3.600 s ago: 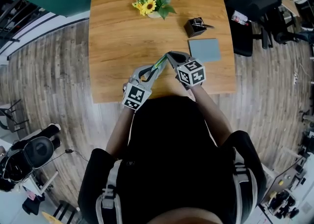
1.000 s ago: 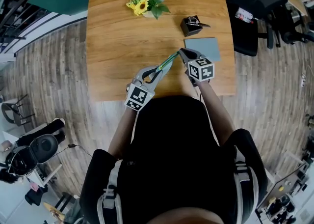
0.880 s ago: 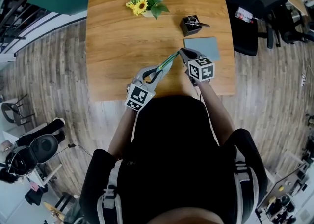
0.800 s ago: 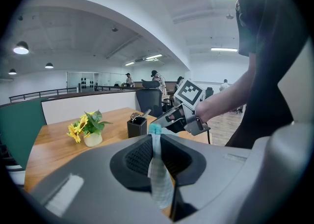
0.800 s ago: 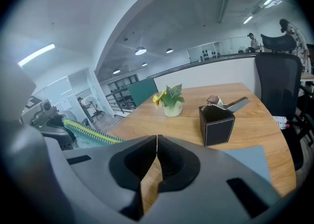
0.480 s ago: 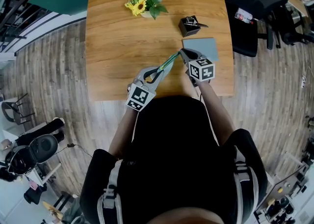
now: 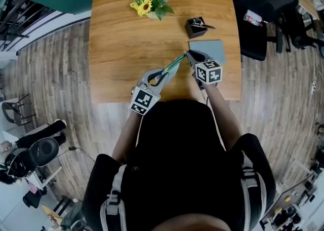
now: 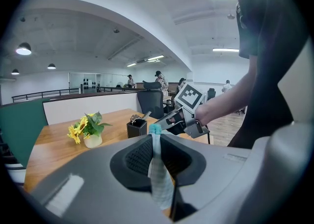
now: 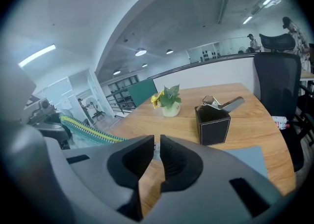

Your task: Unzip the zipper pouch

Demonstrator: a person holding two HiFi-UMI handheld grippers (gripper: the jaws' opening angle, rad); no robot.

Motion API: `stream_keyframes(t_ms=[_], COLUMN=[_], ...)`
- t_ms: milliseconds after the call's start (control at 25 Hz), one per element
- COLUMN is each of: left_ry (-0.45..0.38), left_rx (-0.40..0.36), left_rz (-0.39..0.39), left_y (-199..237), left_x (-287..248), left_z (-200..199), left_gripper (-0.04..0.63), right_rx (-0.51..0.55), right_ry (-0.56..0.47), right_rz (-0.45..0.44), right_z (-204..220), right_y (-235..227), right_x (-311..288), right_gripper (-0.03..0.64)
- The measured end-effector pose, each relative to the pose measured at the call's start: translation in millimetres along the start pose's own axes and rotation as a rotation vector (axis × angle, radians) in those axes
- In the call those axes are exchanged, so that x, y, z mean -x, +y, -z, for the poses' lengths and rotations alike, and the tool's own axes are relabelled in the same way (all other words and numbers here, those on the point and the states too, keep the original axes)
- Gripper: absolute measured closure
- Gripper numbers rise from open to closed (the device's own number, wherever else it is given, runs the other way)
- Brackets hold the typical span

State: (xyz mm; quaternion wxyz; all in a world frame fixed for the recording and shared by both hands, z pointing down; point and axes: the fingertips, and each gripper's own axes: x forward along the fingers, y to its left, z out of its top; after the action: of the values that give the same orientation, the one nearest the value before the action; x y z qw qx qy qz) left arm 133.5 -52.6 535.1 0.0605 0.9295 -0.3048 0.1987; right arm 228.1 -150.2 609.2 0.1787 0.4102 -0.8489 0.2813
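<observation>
The zipper pouch (image 7: 173,63) hangs in the air above the near part of the wooden desk (image 7: 121,47), stretched between the two tools. In the head view its long axis runs on a diagonal, from the near left up to the far right, with its far end pointing towards the grey pad (image 7: 210,50).

The left tool (image 8: 154,139) is clamped on the near end. Its own view shows the pale mesh fabric pinched edge-on between the dark pads, with a teal edge rising just past the tips.

The right tool (image 9: 157,142) sits at the pouch's far end. Its jaws have just been opening and now stand a narrow slit apart. A small pale bit of the pouch's end shows in the slit near the tips, and the pads do not seem to press on it. From there the pouch's green and yellow striped band runs off to the left.

Farther back on the desk stand a pot of sunflowers (image 7: 151,6) and a black box (image 7: 196,26), the box just beyond the pad.
</observation>
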Motion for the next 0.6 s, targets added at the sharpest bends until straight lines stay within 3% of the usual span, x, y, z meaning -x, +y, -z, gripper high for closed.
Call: stream_keyframes(t_ms=[600], left_ry=[-0.002], left_rx=[0.024], left_rz=[-0.047], left_y=[14.4], left_x=[15.6], left_z=[6.0], left_gripper=[0.555], right_rx=[0.008], right_ry=[-0.021], right_rz=[0.040], right_z=[-0.3], right_y=[-11.5], right_x=[7.1], right_gripper=[0.596])
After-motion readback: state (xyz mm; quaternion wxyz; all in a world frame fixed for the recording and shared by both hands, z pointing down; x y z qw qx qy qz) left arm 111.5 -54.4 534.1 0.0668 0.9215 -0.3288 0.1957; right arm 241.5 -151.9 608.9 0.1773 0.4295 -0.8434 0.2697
